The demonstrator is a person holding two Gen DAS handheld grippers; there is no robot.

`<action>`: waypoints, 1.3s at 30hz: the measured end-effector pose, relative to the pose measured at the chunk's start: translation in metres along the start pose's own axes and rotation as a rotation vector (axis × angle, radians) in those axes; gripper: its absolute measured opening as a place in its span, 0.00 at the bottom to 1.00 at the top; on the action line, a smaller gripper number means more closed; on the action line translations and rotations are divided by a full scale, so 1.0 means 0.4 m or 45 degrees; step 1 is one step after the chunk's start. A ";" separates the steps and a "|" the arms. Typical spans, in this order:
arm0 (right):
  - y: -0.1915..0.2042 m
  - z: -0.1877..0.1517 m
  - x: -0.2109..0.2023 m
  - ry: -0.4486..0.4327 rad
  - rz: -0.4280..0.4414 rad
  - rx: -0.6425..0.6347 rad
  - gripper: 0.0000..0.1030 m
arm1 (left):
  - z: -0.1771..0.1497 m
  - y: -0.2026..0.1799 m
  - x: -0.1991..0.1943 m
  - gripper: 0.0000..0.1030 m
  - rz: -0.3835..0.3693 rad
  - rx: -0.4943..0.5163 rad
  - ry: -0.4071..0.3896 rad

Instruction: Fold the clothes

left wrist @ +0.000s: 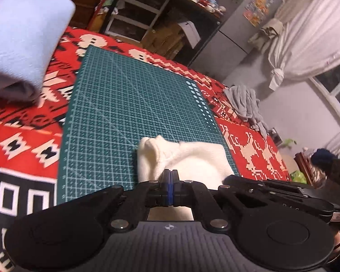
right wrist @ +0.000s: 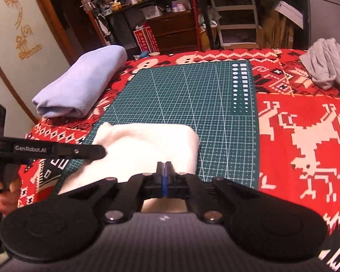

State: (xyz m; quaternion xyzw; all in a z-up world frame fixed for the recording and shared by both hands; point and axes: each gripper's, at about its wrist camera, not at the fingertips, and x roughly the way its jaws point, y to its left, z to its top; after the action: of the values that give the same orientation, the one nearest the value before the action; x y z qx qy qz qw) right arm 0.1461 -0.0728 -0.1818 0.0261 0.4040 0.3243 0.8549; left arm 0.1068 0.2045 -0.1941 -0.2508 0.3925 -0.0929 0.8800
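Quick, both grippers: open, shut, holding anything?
Left gripper: fingers shut on the white cloth's near edge.
Right gripper: fingers shut on the same cloth.

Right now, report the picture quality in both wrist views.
Left wrist: strong fisheye tilt, blue folded cloth soft and close, window side bright. Right wrist: warm indoor light, cutting mat grid sharp, white cloth nearly washed out.
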 end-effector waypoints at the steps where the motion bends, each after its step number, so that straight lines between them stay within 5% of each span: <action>1: 0.000 0.003 -0.010 -0.005 -0.011 0.003 0.00 | 0.003 -0.001 -0.005 0.02 0.002 -0.013 0.001; 8: 0.012 0.053 -0.026 -0.048 -0.014 -0.043 0.08 | 0.064 -0.039 0.008 0.02 -0.124 -0.023 -0.010; 12: 0.027 0.074 0.029 -0.006 -0.009 -0.074 0.08 | 0.078 -0.060 0.077 0.02 -0.025 0.018 0.040; 14: 0.027 0.072 0.056 0.006 -0.034 -0.090 0.02 | 0.070 -0.050 0.087 0.03 0.044 0.028 0.032; 21: -0.019 0.062 0.051 -0.020 -0.024 0.034 0.00 | 0.056 0.006 0.034 0.02 -0.004 -0.115 0.018; 27: 0.062 0.034 -0.006 -0.002 0.066 -0.070 0.07 | 0.021 -0.027 -0.015 0.02 -0.171 -0.102 0.061; 30: 0.092 -0.001 0.010 0.047 0.059 -0.125 0.06 | -0.013 -0.055 -0.004 0.02 -0.086 0.003 0.104; 39: 0.105 -0.052 -0.035 0.091 0.030 -0.152 0.05 | -0.078 -0.026 -0.053 0.03 -0.106 -0.059 0.091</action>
State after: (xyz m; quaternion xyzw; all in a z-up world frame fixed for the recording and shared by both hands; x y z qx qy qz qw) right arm 0.1026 -0.0522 -0.1734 -0.0319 0.4138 0.3586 0.8361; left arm 0.0699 0.1918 -0.1929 -0.2837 0.4149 -0.1291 0.8548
